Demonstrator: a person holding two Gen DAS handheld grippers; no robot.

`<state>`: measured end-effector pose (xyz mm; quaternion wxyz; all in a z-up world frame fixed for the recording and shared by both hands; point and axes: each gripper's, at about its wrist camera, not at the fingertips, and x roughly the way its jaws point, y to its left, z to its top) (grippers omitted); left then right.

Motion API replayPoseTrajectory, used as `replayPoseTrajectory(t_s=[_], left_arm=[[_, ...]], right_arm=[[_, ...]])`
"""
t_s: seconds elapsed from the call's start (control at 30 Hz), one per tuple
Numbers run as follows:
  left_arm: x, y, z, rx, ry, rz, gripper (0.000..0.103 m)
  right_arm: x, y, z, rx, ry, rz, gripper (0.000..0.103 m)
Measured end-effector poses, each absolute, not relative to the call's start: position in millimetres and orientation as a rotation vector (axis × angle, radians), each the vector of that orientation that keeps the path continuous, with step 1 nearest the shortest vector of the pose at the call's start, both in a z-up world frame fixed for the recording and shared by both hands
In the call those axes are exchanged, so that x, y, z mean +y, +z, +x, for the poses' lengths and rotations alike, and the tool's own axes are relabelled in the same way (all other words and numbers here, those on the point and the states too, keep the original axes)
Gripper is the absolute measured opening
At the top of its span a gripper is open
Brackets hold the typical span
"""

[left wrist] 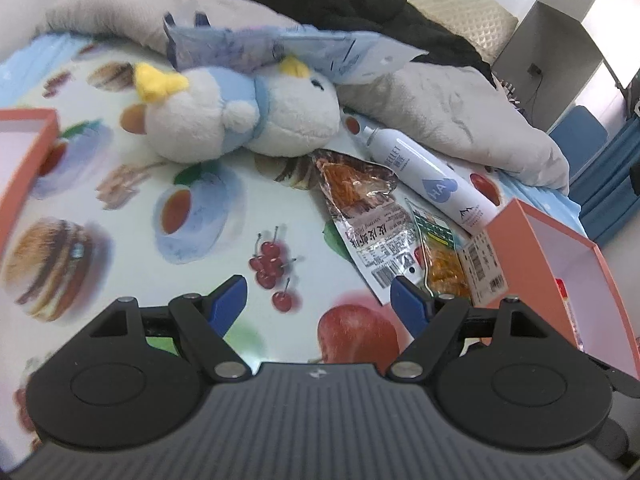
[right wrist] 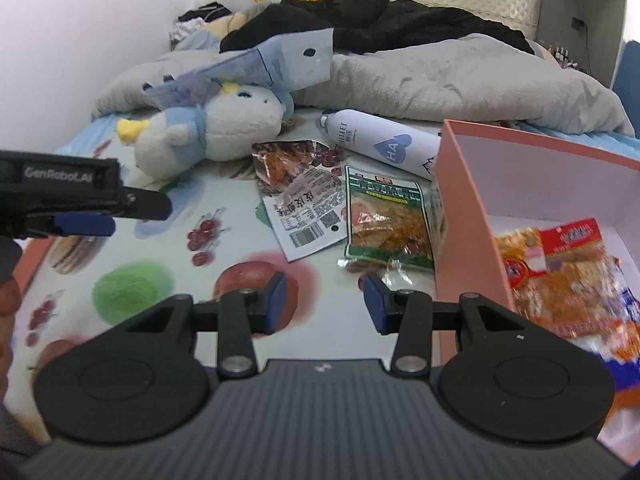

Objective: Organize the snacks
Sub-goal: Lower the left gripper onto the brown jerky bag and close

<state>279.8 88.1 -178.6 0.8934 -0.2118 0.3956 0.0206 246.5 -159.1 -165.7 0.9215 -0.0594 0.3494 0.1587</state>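
A white-and-clear shrimp snack packet (left wrist: 370, 216) (right wrist: 304, 200) lies on the fruit-print bed sheet. A green-edged snack packet (left wrist: 440, 256) (right wrist: 386, 220) lies beside it, against the pink box (left wrist: 560, 264) (right wrist: 472, 208). The box holds red and orange snack packets (right wrist: 568, 272). My left gripper (left wrist: 320, 298) is open and empty above the sheet, its right finger near the packets' lower edge; it also shows at the left of the right wrist view (right wrist: 86, 216). My right gripper (right wrist: 324, 302) is open and empty, just short of the green packet.
A blue-and-white plush bird (left wrist: 240, 116) (right wrist: 208, 132) and a white spray bottle (left wrist: 432, 176) (right wrist: 384, 144) lie behind the packets. A grey blanket (left wrist: 460, 112) and black clothes (right wrist: 380, 20) are piled further back. A second pink box part (left wrist: 24, 152) sits at the left.
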Motion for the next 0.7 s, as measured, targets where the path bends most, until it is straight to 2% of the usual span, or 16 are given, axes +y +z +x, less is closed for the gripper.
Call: replayPoseTrajectory(t_s=[0.33, 0.4, 0.43, 0.7], left_arm=[[80.6, -215.8, 371.1, 0.861, -0.016, -0.453, 0.095], [78.5, -219.8, 389.2, 0.865, -0.031, -0.438, 0.096], [77.5, -220.9, 397.6, 0.867, -0.023, -0.428, 0.098], [58.5, -233.4, 450.7, 0.909, -0.028, -0.406, 0.1]], right_arm=[[-142.7, -197.4, 305.7, 0.753, 0.275, -0.187, 0.046], [-142.5, -200.7, 314.0, 0.748, 0.27, -0.184, 0.069], [-142.2, -201.6, 316.9, 0.738, 0.263, -0.185, 0.074], [-128.6, -214.5, 345.1, 0.743, 0.223, -0.231, 0.077]])
